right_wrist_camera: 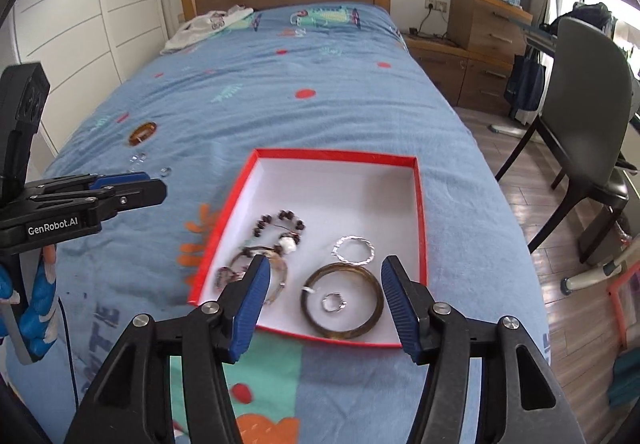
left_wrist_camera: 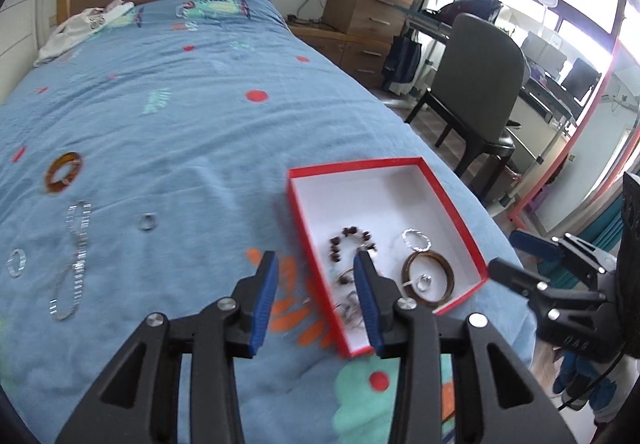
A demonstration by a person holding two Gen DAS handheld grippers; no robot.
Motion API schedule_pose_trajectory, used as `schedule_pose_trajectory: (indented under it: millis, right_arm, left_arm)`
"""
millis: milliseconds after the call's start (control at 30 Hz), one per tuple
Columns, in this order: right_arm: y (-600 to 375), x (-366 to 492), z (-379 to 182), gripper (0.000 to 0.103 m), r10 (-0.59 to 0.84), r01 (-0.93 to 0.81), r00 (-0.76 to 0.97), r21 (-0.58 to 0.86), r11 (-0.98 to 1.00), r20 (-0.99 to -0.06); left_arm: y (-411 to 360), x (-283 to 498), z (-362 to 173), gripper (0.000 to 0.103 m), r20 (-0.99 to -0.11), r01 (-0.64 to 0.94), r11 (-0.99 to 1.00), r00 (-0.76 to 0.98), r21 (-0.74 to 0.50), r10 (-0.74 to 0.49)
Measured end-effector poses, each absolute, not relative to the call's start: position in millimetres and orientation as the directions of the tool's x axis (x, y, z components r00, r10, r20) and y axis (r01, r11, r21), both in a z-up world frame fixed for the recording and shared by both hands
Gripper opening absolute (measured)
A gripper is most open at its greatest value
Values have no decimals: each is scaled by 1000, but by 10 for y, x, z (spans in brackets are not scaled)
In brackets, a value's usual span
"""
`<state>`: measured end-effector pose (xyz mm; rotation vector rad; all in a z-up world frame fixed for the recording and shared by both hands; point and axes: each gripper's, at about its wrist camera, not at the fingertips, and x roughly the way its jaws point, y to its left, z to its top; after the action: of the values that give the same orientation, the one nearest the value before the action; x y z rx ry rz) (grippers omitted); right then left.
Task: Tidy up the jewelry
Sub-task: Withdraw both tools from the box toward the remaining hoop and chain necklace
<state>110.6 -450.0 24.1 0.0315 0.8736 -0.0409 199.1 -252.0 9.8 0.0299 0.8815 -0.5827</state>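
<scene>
On the bed (left_wrist_camera: 192,115), left to right, an amber ring (left_wrist_camera: 63,172), a silver chain (left_wrist_camera: 76,264) with a small silver ring (left_wrist_camera: 16,263) to its left, and another small ring (left_wrist_camera: 148,222) are seen lying loose on the blue cover, well apart from the box (left_wrist_camera: 304,228). The red box with a white inside is set near the bed's right edge. In it a dark bead bracelet (right_wrist_camera: 280,228) is laid at the left, with a tangle of bangles (right_wrist_camera: 256,272) just below it; a thin silver hoop (right_wrist_camera: 354,250) is placed to the right, and a brown bangle (right_wrist_camera: 342,302) lies at the near wall with a small silver ring (right_wrist_camera: 334,302) inside its circle. The left hand-held gripper (left_wrist_camera: 316,268) is held above the box's left wall, its blue pads apart and nothing between them; the bracelets are only seen behind its right finger. The right hand-held gripper (right_wrist_camera: 326,276) is held over the near part of the box, its fingers spread wide to either side of the brown bangle without touching it, nothing being gripped. At the far right a dark chair (right_wrist_camera: 580,131) is seen on the wooden floor beside the bed.
</scene>
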Motion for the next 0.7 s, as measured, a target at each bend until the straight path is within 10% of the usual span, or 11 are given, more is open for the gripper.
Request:
schedule_pose_trajectory:
  millis: [700]
  right_arm:
    - [-3195, 379, 1086, 58, 94, -117, 745, 9, 993, -661]
  left_arm:
    - [587, 787, 668, 42, -680, 151, 982, 709, -115, -188]
